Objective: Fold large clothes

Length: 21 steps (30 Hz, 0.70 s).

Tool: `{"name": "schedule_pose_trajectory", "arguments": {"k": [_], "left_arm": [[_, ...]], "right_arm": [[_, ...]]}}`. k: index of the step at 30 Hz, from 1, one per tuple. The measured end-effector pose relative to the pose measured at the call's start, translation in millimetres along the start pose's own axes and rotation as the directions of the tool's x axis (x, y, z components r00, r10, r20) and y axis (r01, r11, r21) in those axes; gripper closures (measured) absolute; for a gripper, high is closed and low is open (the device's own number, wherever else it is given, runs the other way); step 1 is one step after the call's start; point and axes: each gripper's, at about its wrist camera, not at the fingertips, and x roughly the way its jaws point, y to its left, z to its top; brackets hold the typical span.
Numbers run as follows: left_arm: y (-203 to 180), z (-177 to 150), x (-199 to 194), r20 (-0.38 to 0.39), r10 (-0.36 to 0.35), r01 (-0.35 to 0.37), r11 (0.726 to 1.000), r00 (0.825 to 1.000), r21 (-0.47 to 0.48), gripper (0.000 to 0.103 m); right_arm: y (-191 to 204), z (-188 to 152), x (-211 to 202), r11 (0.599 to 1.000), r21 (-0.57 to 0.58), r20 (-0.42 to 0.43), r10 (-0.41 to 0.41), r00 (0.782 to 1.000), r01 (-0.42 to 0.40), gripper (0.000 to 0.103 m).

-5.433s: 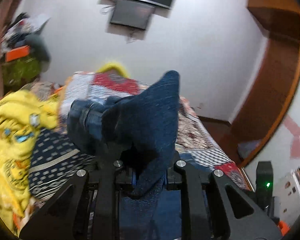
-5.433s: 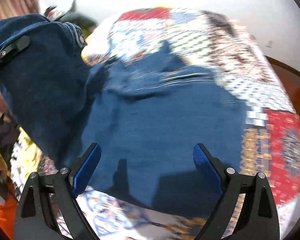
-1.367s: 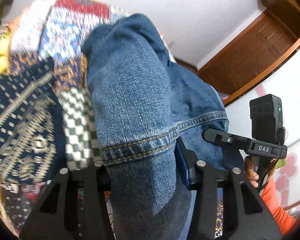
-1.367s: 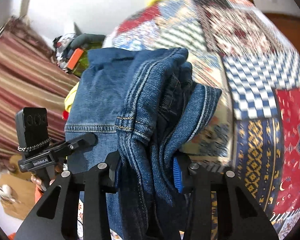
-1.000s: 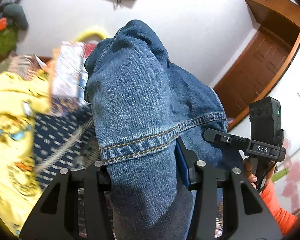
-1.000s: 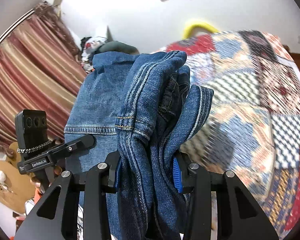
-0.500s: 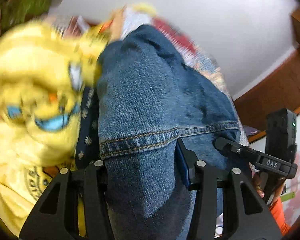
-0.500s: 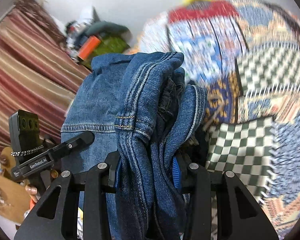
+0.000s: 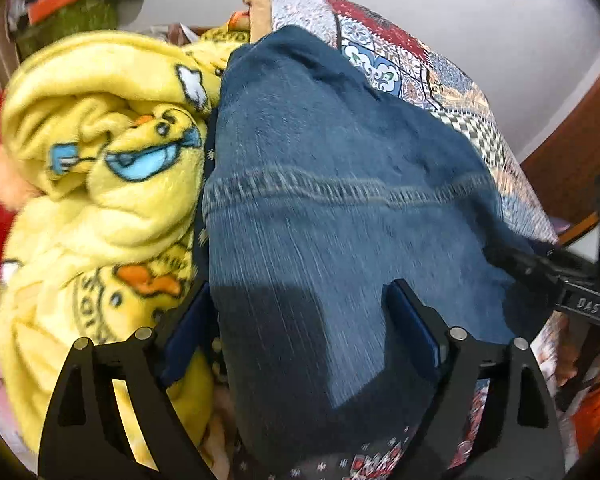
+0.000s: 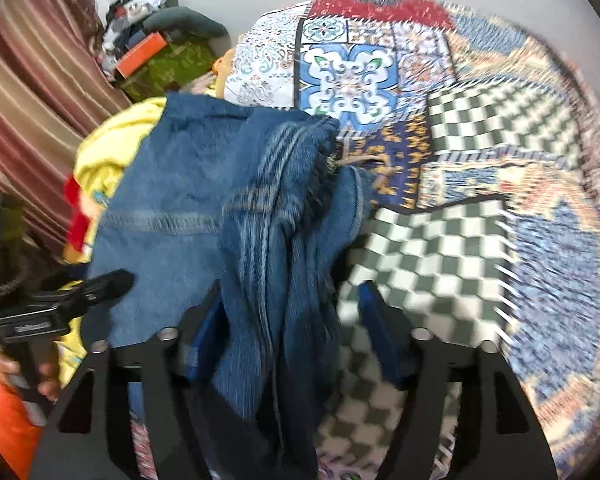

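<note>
A folded pair of blue jeans (image 9: 332, 184) lies on the patchwork bedspread (image 9: 384, 68), next to a yellow cartoon blanket (image 9: 112, 152). My left gripper (image 9: 300, 320) is open, its jaws wide on either side of the denim. In the right wrist view the jeans (image 10: 228, 208) show a bunched waistband edge. My right gripper (image 10: 292, 316) is open too, with the denim lying loose between its blue pads. The right gripper's tip shows at the right edge of the left wrist view (image 9: 552, 276).
The bedspread (image 10: 460, 160) stretches to the right in checkered and floral patches. A pile of clutter with an orange box (image 10: 142, 54) sits by a striped curtain (image 10: 28, 80) at far left. A wooden door (image 9: 580, 136) stands at right.
Both grippers carried the folded jeans down to the bed beside the yellow blanket and have opened, letting the denim go. The jeans now rest on the bedspread.
</note>
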Motion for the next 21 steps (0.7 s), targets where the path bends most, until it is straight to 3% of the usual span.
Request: {"name": "schedule_pose_trajectory", "arguments": {"k": [2,6,9,12,18,21], "left_arm": [[-3,-10,-8,0.010,0.040,-0.041,0.999,0.999,0.015,0.004],[-9,-37,-19,0.022,0.101,-0.102,0.994,0.995,0.030,0.003],[-11,-52,-36,0.031,0.122,-0.122,0.992,0.992,0.012,0.004],[-19,-62,-62,0.053,0.133,-0.134,0.991,0.990,0.007,0.004],[-48,-65,-141,0.222,0.131,-0.141,0.989,0.966,0.033,0.004],[-69,-68,-200,0.357,0.114,-0.145,0.988,0.927,0.060,0.004]], "right_arm": [[5,-9,-8,0.999,-0.027,0.010,-0.045,0.999,0.045,0.028],[3,-27,-27,0.997,-0.016,0.020,-0.077,0.997,0.077,0.020],[-1,-42,-37,0.998,0.009,-0.023,-0.055,0.998,0.056,0.020],[3,-48,-50,0.996,-0.013,-0.017,-0.086,0.996,0.086,0.020],[20,-53,-128,0.998,-0.025,0.151,-0.050,0.987,0.055,0.020],[36,-55,-179,0.998,-0.042,0.275,-0.024,0.961,0.036,0.020]]}}
